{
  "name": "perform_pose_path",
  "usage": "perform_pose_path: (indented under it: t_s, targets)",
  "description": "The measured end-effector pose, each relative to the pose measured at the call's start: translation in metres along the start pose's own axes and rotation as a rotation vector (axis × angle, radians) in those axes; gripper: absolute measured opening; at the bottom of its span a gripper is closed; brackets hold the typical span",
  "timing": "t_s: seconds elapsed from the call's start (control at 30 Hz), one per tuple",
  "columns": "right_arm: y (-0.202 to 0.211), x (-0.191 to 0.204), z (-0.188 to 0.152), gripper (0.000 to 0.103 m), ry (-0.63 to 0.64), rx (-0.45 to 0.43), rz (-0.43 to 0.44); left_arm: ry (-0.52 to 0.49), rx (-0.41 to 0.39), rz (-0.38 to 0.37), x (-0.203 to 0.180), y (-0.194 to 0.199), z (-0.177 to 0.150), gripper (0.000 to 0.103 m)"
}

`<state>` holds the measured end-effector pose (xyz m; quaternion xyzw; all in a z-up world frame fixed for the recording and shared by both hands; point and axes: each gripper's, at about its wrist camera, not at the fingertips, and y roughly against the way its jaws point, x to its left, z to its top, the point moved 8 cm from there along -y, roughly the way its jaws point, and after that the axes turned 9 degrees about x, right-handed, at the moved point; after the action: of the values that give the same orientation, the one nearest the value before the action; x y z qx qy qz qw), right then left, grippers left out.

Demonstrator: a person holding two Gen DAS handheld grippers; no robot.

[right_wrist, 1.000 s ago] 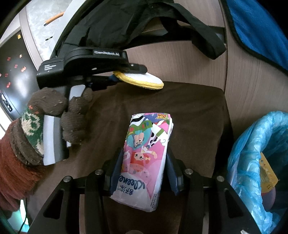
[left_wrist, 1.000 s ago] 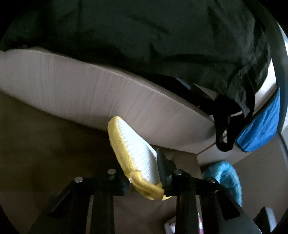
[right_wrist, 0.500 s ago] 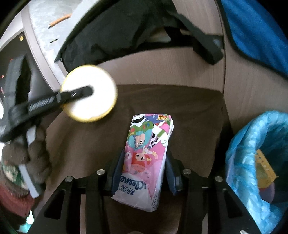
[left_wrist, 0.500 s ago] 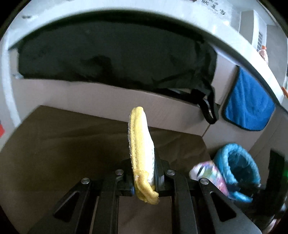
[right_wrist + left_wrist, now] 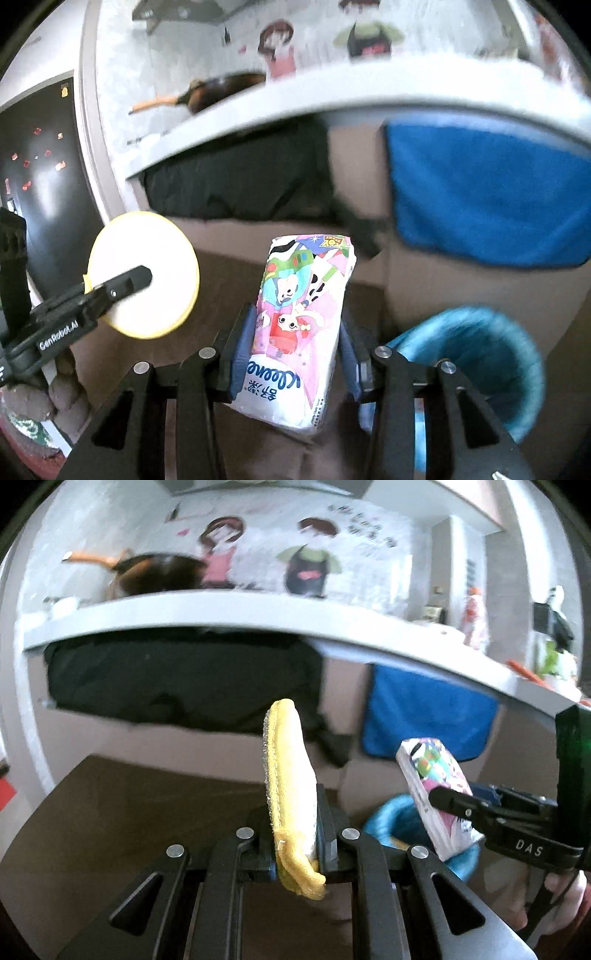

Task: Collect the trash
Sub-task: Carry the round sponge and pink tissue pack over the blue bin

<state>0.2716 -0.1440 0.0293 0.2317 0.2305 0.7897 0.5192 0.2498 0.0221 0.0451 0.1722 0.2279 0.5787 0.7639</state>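
Already loaded on both sides, so past the pick-up and into the carry toward the bin. Left gripper (image 5: 295,834) pressed tight on a round yellow-rimmed scrubbing pad (image 5: 290,775), held edge-up in the left wrist view and face-on as a pale disc (image 5: 144,275) in the right wrist view, clear of the brown surface (image 5: 110,812) below. Right gripper (image 5: 295,354) pinching a pink cartoon-printed tissue pack (image 5: 299,332) by its long sides, roughly half spread around it, pack tilted slightly and lifted off the surface; seen from the left camera as well (image 5: 436,794), hanging just above the bin. Blue-lined trash bin (image 5: 491,354) low to the right, mouth open, beside the wooden panel where a blue cloth (image 5: 480,192) and a black bag (image 5: 236,177) hang under the pale counter edge (image 5: 221,616). Next, probably: bring the tissue pack squarely over the bin mouth before letting go, since the bag rim looks soft and slack; then swing the pad across from the left, keeping the two grippers from fouling each other over the narrow opening. Blurred enough that the bin's contents cannot be made out.
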Motion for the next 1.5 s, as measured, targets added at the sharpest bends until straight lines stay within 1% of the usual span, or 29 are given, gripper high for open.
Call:
perform_pose_path:
  t_s: [0.17, 0.27, 0.33, 0.5, 0.63, 0.77, 1.0, 1.3, 1.5]
  targets:
    - [0.052, -0.034, 0.011, 0.039, 0.007, -0.079, -0.105, -0.042, -0.021, -0.071, -0.053, 0.007, 0.010, 0.015]
    - [0.069, -0.057, 0.012, 0.039, -0.017, -0.100, -0.144, -0.069, -0.003, -0.112, -0.087, -0.001, 0.012, 0.015]
    - [0.079, -0.075, 0.011, 0.039, -0.040, -0.113, -0.167, -0.087, 0.005, -0.119, -0.107, -0.006, 0.014, 0.015]
    - [0.092, -0.109, 0.002, 0.039, -0.079, -0.125, -0.197, -0.123, 0.014, -0.137, -0.145, -0.025, 0.014, 0.015]
    - [0.088, -0.129, -0.004, 0.039, -0.097, -0.120, -0.212, -0.142, 0.020, -0.140, -0.165, -0.044, 0.014, 0.015]
    - [0.081, -0.146, -0.014, 0.039, -0.120, -0.106, -0.220, -0.147, 0.027, -0.146, -0.174, -0.060, 0.010, 0.015]
    - [0.058, -0.169, -0.032, 0.039, -0.162, -0.061, -0.210, -0.127, 0.070, -0.153, -0.175, -0.092, -0.006, 0.015]
    - [0.026, -0.179, -0.047, 0.040, -0.179, -0.010, -0.195, -0.103, 0.130, -0.145, -0.169, -0.127, -0.029, 0.015]
    - [0.003, -0.191, -0.059, 0.040, -0.213, 0.024, -0.179, -0.086, 0.161, -0.135, -0.168, -0.147, -0.043, 0.015]
